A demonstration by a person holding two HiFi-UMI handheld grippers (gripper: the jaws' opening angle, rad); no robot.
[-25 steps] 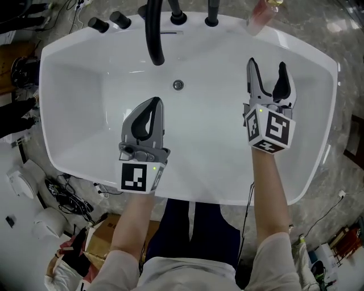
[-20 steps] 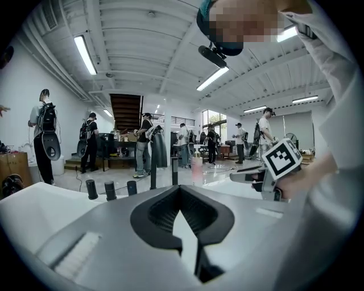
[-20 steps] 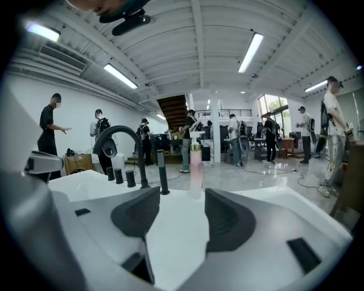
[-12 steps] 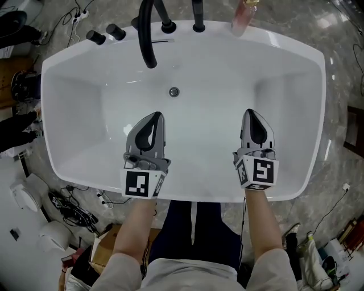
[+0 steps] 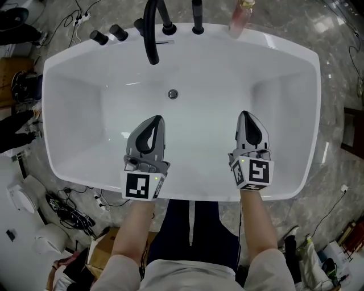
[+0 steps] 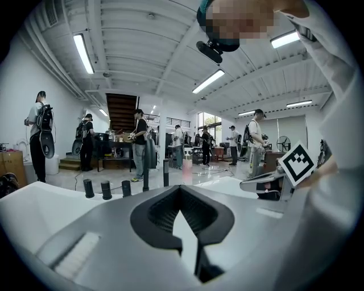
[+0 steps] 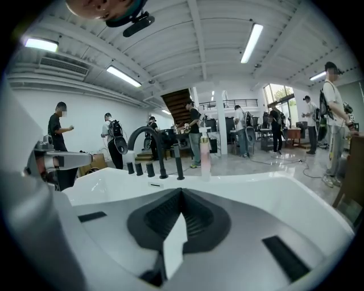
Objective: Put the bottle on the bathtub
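Note:
A pale pink bottle [image 5: 239,17] with a gold cap stands upright on the far rim of the white bathtub [image 5: 310,102], right of the black taps; the same bottle [image 7: 205,157] shows in the right gripper view. Both grippers hover over the tub's near side, far from it. My left gripper [image 5: 155,120] is shut and empty, its tips meeting [image 6: 180,188]. My right gripper [image 5: 245,116] is shut too, with nothing between its jaws [image 7: 181,191].
A curved black spout [image 5: 152,31] and several black tap knobs [image 5: 108,35] line the tub's far rim. The drain [image 5: 173,94] sits in the tub floor. Cables and boxes [image 5: 74,202] lie on the floor at the near left. Several people stand in the background.
My right gripper drew back from the far right of the tub toward the near edge and its jaws closed empty. The left gripper shifted slightly nearer.

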